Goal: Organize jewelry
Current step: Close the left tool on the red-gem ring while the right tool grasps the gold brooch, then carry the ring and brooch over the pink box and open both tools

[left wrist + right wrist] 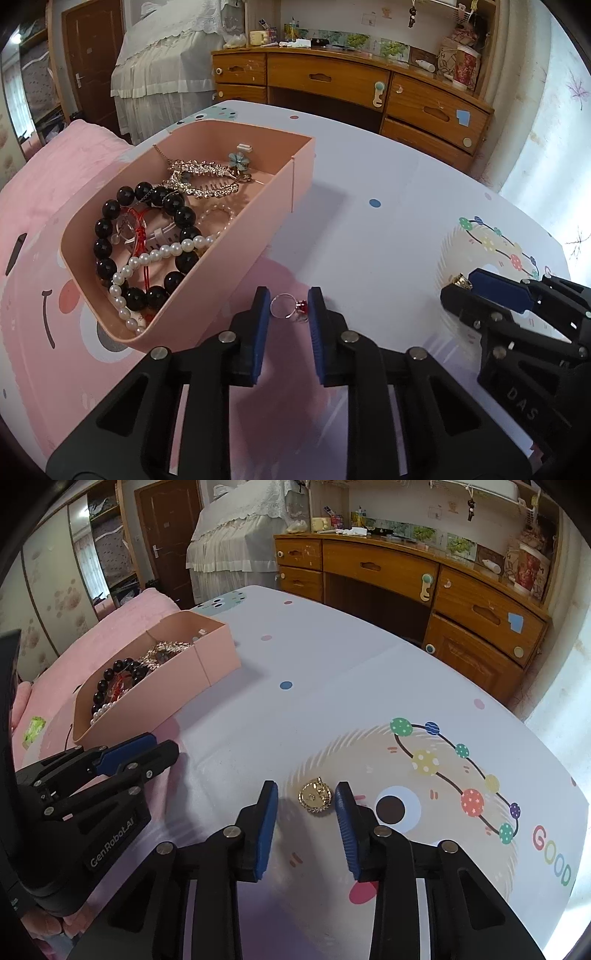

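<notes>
**Ana:** Jewelry lay in three spots on the table (332, 657). What sat nearest the left gripper (289, 301)?

**Ben:** A thin silver ring (290, 307) with a faceted red stone lay flat on the cloth between the spread blue ribbed pads (261, 317). The band seemed just beside the pads, but contact I could not tell.

**Ana:** And the right gripper (306, 794)?

**Ben:** Also spread, around a round gold piece (316, 796) with a scalloped, rope-like rim. It lay closer to the pad at 3 o'clock, with a gap toward the pad at 9 o'clock. From the left wrist view it showed only as a gold glint (460, 281) at the right gripper's (465, 286) tip.

**Ana:** What lay under them?

**Ben:** A smooth printed tablecloth, pale lilac with dots, a fuzzy cartoon face and a string of coloured balls (458, 775).

**Ana:** The container?

**Ben:** A pink plastic tray (258, 206), long with rounded corners, at 10 o'clock from the left gripper and close to it. It held a bracelet of glossy black beads (110, 236), a strand of white pearls (162, 254) across it, red cord (138, 221), a sparkly rhinestone comb (207, 177), a teal flower charm (239, 160) and a fine chain (162, 153), all tangled together.

**Ana:** Anything beyond?

**Ben:** At 12 o'clock a wooden desk (332, 77) with drawers; at 11 o'clock white frilled fabric (155, 62) and a brown door (92, 55). Pink bedding (122, 624) lay at 9 o'clock.
</notes>
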`<state>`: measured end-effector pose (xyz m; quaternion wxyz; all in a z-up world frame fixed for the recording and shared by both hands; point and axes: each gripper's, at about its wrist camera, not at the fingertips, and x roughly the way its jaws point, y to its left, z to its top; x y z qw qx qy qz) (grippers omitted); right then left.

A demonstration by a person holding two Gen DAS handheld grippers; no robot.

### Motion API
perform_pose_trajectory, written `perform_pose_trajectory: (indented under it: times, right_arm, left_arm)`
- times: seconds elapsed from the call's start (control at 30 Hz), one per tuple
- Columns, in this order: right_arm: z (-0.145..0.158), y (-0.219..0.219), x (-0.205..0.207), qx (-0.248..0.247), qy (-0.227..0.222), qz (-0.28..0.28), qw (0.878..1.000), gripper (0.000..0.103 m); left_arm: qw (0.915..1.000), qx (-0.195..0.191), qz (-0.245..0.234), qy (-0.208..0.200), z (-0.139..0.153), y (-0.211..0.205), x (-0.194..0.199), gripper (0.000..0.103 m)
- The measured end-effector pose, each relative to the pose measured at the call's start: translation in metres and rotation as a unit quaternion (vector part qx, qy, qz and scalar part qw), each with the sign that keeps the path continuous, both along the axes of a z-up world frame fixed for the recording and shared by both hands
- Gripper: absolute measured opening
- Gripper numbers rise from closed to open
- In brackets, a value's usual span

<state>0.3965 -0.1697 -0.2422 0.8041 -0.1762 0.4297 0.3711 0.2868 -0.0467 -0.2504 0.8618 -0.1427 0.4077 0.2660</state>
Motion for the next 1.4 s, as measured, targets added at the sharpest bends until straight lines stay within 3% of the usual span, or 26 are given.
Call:
perform_pose_trajectory:
  times: [0.3, 0.5, 0.67, 0.7, 1.07, 1.2, 1.4]
  right_arm:
    - [0.0, 0.001, -0.001, 0.009, -0.002, -0.039, 0.999, 0.02]
    - [0.002, -0.002, -0.012, 0.0, 0.005, -0.059, 0.998, 0.019]
    - [0.011, -0.012, -0.033, 0.004, 0.017, -0.111, 0.994, 0.019]
    - [0.013, -0.014, -0.039, 0.011, 0.023, -0.127, 0.992, 0.019]
    - [0.035, -0.007, -0.117, 0.082, 0.056, -0.245, 0.964, 0.019]
    - [0.05, 0.012, -0.142, 0.089, 0.053, -0.273, 0.956, 0.02]
    - [0.077, 0.045, -0.161, 0.122, 0.045, -0.288, 0.949, 0.02]
  left_arm:
    - [0.9996, 0.002, -0.027, 0.001, 0.0, 0.001, -0.002, 0.018]
    - [0.996, -0.001, -0.09, 0.003, 0.001, 0.006, -0.006, 0.017]
    - [0.9903, -0.05, -0.128, 0.021, 0.007, 0.015, -0.016, 0.016]
    - [0.9889, -0.062, -0.133, 0.019, 0.01, 0.018, -0.019, 0.006]
    - [0.9717, -0.076, -0.224, 0.007, 0.066, 0.059, -0.06, 0.006]
    - [0.9625, -0.108, -0.249, -0.005, 0.099, 0.081, -0.076, 0.006]
    - [0.9552, -0.098, -0.276, -0.04, 0.142, 0.118, -0.085, 0.006]
